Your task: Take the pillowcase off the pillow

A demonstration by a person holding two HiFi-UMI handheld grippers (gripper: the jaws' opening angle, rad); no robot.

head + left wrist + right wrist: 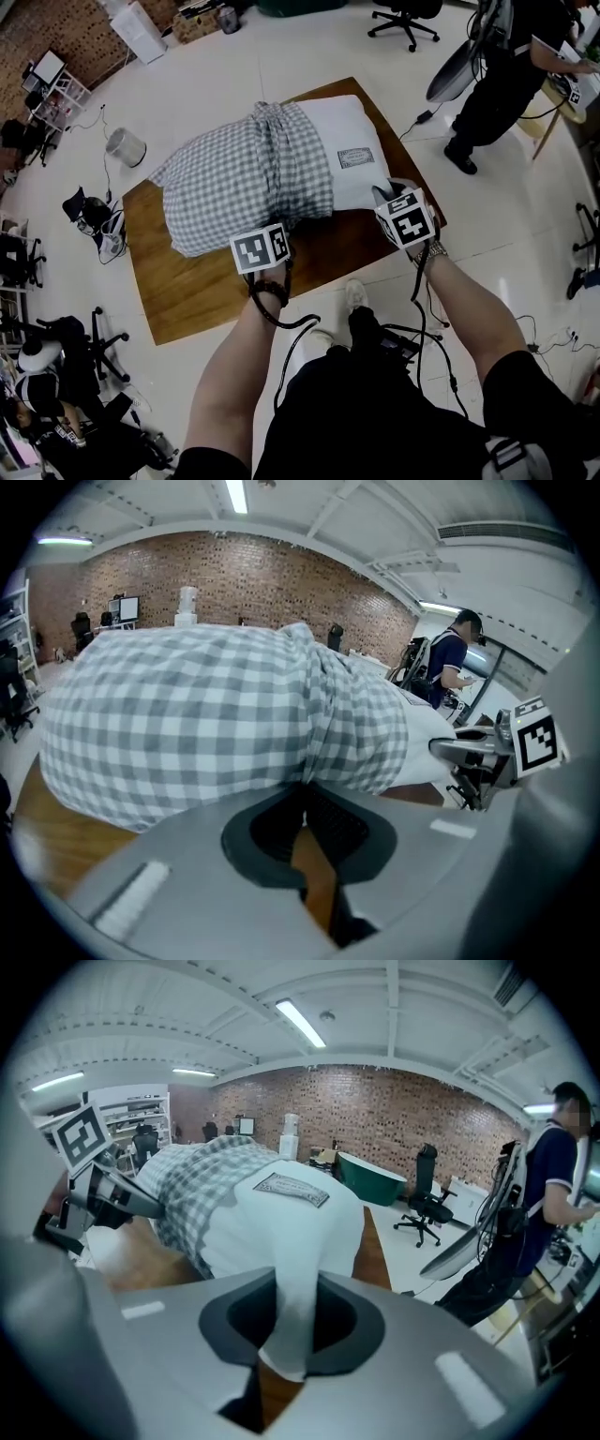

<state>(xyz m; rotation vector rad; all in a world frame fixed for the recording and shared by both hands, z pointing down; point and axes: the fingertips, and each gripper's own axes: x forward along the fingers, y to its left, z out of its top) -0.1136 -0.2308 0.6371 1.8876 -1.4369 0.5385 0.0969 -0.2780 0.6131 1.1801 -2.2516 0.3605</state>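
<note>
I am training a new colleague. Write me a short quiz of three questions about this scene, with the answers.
1. True or false: the checked pillowcase covers the whole white pillow.
2. What does the right gripper hold? A) a corner of the white pillow B) an office chair C) nothing
3. Which gripper is shut on the edge of the pillowcase?

Key
1. False: one end of the pillow is bare.
2. A
3. The left gripper.
</note>
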